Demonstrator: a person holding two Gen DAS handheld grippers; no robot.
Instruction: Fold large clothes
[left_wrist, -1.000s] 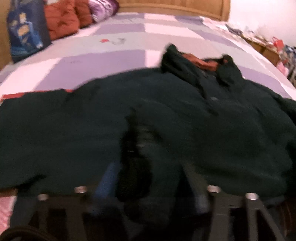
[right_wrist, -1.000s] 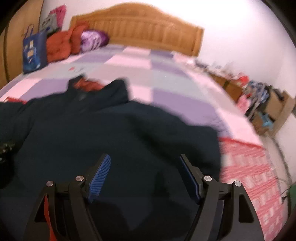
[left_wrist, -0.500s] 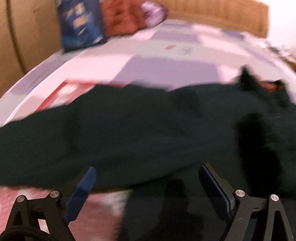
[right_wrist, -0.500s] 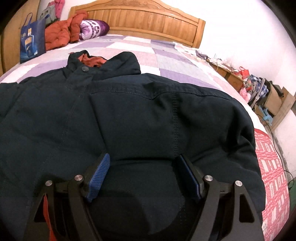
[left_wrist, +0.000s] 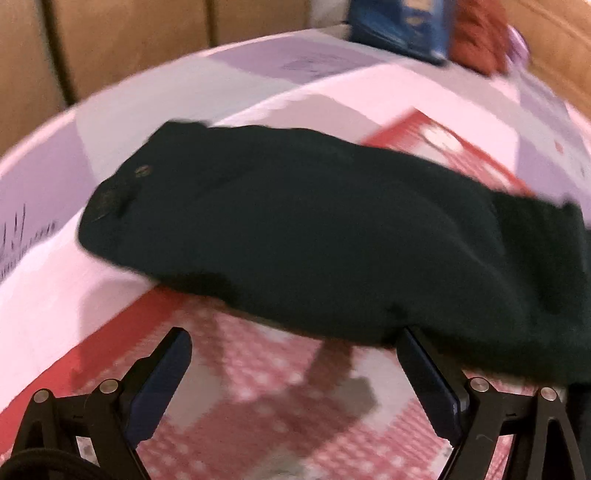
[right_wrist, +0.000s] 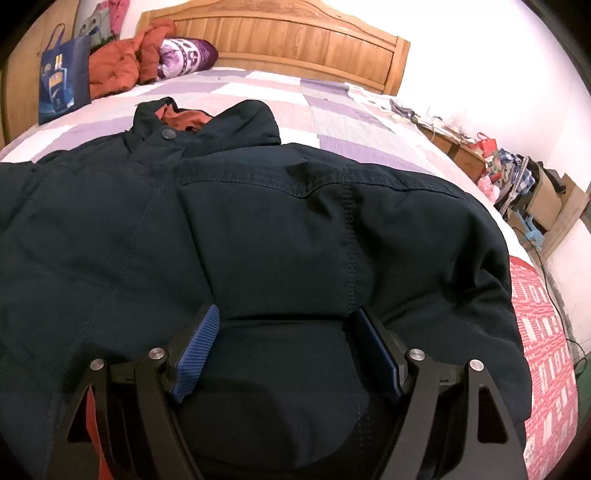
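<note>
A large dark navy jacket (right_wrist: 258, 229) lies spread on the bed, its collar with orange lining (right_wrist: 184, 118) towards the headboard. My right gripper (right_wrist: 286, 325) rests on the jacket's lower body, jaws wide apart, with a bulge of cloth between the blue pads (right_wrist: 195, 347) that is not pinched. In the blurred left wrist view one sleeve (left_wrist: 314, 229) stretches across, its buttoned cuff (left_wrist: 118, 195) at the left. My left gripper (left_wrist: 295, 350) is open just in front of the sleeve's near edge, over the red-and-white cover (left_wrist: 277, 391); the right fingertip (left_wrist: 410, 339) meets the sleeve's hem.
A purple-and-white patchwork quilt (right_wrist: 332, 118) covers the bed up to a wooden headboard (right_wrist: 295, 40). At the head end stand a blue bag (right_wrist: 64, 81), orange clothes (right_wrist: 118, 66) and a purple pillow (right_wrist: 186, 55). Wooden cupboard doors (left_wrist: 110, 48) flank the left side; clutter (right_wrist: 517, 184) lines the right.
The left gripper let go of a dark fold, opened wide and swung left along the jacket to the sleeve's cuff end. The right gripper sank onto the jacket, still wide open.
</note>
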